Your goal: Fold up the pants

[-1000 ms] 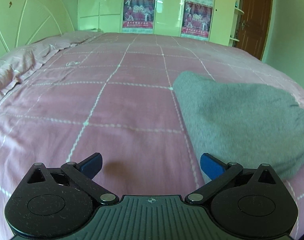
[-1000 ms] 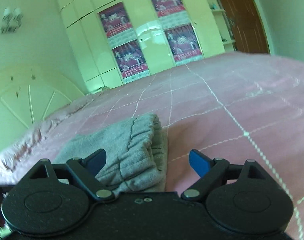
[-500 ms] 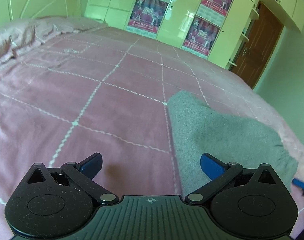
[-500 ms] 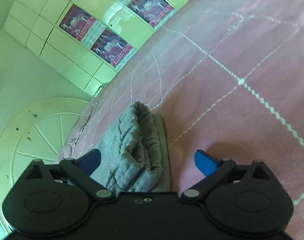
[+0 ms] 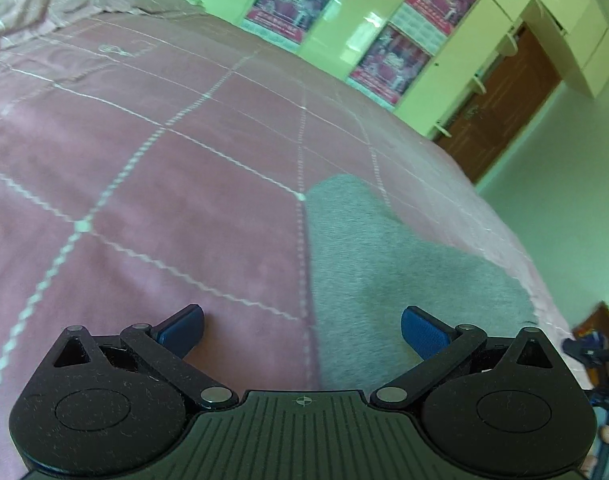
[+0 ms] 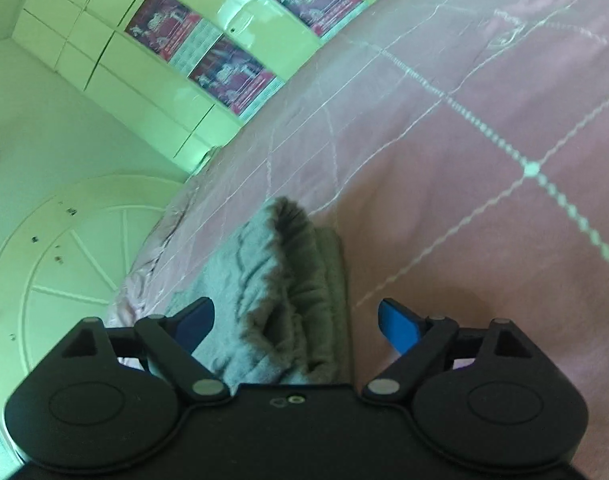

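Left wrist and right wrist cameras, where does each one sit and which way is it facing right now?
Left wrist: rides the left hand-held gripper, open, facing across the pink bedspread toward the wardrobe and door; the other gripper shows at the right edge.
Right wrist: rides the right hand-held gripper, open, over the bunched end of the grey pants, facing the wardrobe and headboard.
Shared: pants, bedspread, postered wardrobe.
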Available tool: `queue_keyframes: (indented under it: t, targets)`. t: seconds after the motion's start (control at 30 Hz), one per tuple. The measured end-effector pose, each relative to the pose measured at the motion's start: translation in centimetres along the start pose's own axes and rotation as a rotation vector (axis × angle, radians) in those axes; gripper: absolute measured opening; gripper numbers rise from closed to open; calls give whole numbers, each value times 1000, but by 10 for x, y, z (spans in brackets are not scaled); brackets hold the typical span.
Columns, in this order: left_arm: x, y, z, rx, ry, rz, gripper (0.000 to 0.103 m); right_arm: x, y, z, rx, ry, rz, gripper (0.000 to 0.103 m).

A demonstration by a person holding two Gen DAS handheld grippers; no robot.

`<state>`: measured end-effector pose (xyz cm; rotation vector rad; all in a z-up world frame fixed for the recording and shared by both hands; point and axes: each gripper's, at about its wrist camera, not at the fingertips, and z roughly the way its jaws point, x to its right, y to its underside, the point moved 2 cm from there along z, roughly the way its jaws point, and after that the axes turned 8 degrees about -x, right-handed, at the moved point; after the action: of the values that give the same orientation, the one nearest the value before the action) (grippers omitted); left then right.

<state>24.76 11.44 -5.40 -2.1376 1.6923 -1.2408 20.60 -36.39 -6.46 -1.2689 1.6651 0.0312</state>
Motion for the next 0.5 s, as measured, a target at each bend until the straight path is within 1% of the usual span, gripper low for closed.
queue_keyframes:
  t: [0.07, 0.1, 0.13, 0.17, 0.23, 0.3, 0.33, 0.4, 0.43, 0.47, 0.5]
  targets:
    - [1, -3, 7, -5, -4, -4, 103, -4, -2, -2, 19, -15, -26, 84]
    - [2, -5, 10, -5, -5, -4, 103, -5, -2, -2, 24, -5, -35, 83]
    - [2, -7, 14, -6, -9, -5, 103, -8, -4, -2, 39, 23, -57, 82]
    - [2, -9, 17, -8, -15, -5, 103, -11, -5, -3, 50, 25, -82, 81]
    - [4, -13, 22, -11, -16, 12, 103, -16, -8, -3, 59, -2, -105, 81]
    - [4, -17, 28, -27, -2, 24, 103, -14, -9, 4, 38, 42, -98, 80]
    - [4, -19, 31, -36, 20, 18, 103, -7, -10, 10, 9, 42, -57, 82]
    - [0, -23, 36, -77, 91, 8, 103, 10, -16, 18, -49, 2, 45, 82]
    - [-1, -25, 39, -101, 125, 8, 103, 14, -18, 18, -62, -19, 70, 84]
    - [-3, -27, 41, -126, 162, 5, 103, 17, -20, 18, -82, -51, 87, 89]
    - [-5, -28, 44, -155, 193, 1, 103, 18, -22, 18, -105, -74, 98, 91]
